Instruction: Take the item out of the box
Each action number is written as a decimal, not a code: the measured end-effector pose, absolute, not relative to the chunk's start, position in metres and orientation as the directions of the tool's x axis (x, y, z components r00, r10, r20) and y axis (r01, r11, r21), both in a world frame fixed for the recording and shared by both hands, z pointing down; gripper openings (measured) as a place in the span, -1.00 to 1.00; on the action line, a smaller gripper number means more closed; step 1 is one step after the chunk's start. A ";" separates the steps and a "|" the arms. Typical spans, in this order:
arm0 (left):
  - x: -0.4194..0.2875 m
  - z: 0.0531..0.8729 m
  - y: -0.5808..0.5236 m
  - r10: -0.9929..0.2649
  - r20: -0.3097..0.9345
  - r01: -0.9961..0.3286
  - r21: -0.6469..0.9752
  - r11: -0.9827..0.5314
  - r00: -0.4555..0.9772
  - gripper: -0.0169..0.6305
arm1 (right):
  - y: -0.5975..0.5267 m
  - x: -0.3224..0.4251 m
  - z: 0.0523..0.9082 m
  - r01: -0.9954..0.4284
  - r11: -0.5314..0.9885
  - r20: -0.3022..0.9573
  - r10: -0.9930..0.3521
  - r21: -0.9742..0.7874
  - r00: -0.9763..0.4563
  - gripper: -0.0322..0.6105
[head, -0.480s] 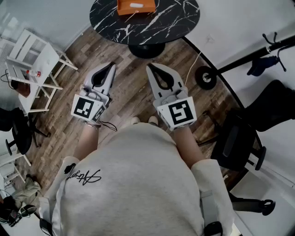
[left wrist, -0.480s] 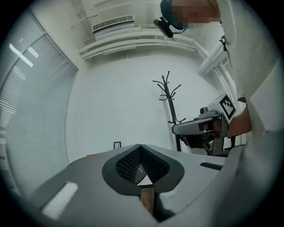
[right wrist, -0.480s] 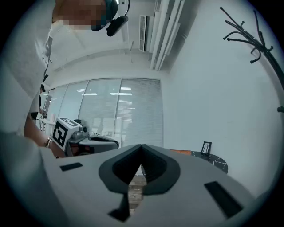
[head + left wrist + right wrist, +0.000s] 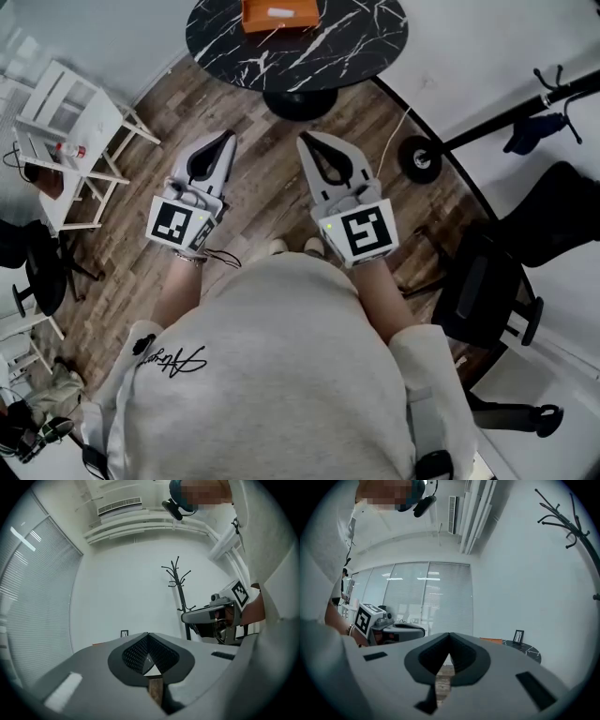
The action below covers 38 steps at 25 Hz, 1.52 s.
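On the far side of the black marble table (image 4: 347,47), well ahead of both tongs, sits the orange box (image 4: 277,13); cannot make out the item inside. Looks like the approach step, with nothing reached yet. Calls next for stepping closer, then parting one pair of jaws over the box. Holds the left gripper (image 4: 228,136) closed tip to tip, empty. Keeps the right gripper (image 4: 304,139) likewise closed on nothing, level above the wood floor (image 4: 253,187).
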<state>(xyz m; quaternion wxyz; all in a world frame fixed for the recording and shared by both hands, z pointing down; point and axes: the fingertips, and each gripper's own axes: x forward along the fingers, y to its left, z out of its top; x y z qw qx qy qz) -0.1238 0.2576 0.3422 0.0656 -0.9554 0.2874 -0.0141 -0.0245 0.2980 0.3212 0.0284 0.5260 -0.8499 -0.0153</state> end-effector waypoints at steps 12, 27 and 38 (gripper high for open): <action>-0.145 0.340 0.265 -0.533 -0.014 -0.530 -0.122 -0.839 0.846 -0.94 | 0.305 -0.040 0.316 -0.907 0.418 0.018 -0.908 0.043 -0.418 -0.87; -0.175 0.346 0.273 -0.474 -0.018 -0.472 -0.128 -0.872 0.880 -0.94 | 0.320 -0.071 0.313 -0.932 0.359 -0.003 -0.933 0.058 -0.360 -0.87; -0.169 0.349 0.269 -0.446 -0.029 -0.446 -0.112 -0.888 0.895 -0.94 | 0.316 -0.069 0.315 -0.943 0.330 -0.013 -0.944 0.047 -0.331 -0.88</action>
